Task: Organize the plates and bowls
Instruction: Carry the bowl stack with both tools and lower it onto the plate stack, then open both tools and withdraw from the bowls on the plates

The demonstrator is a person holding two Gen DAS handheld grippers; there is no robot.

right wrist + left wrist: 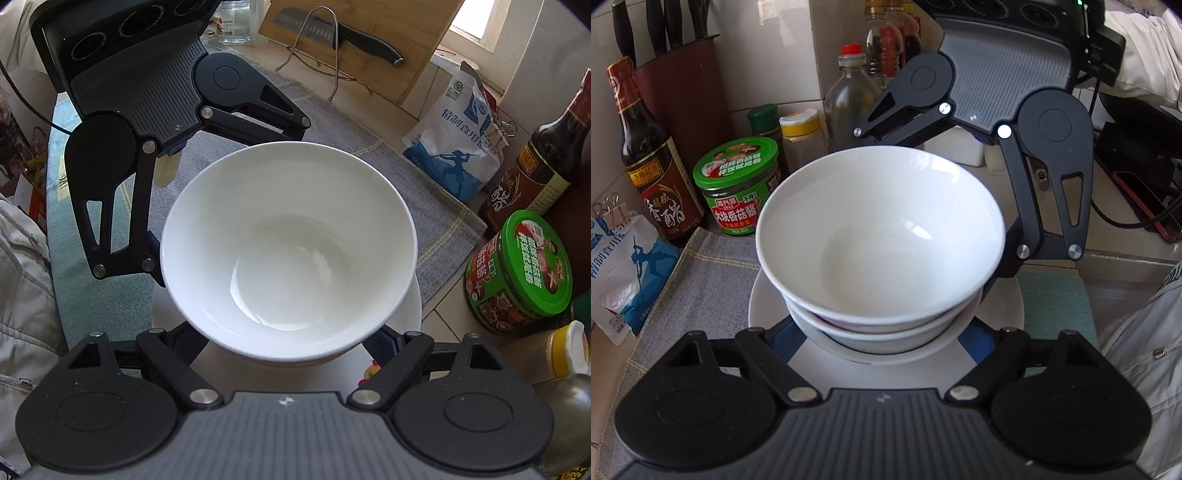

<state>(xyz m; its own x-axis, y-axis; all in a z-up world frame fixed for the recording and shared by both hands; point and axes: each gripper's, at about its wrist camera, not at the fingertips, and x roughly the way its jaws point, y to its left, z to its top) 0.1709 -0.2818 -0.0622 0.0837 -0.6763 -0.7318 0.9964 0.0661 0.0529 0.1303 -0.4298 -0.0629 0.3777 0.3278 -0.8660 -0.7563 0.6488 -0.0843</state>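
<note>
1. A white plate sits on a grey cloth.
2. On the plate stand nested white bowls; the top bowl is the largest in view and empty.
3. The left gripper reaches over the plate's near edge, with its fingers half open on either side of the lower bowls. The fingertips are hidden under the top bowl, so I cannot tell whether they grip anything.
4. The right gripper comes in from the plate's opposite side, also partly open around the stack. Its tips are hidden too.
5. Beyond the plate stand a green-lidded jar and a dark bottle.
</note>
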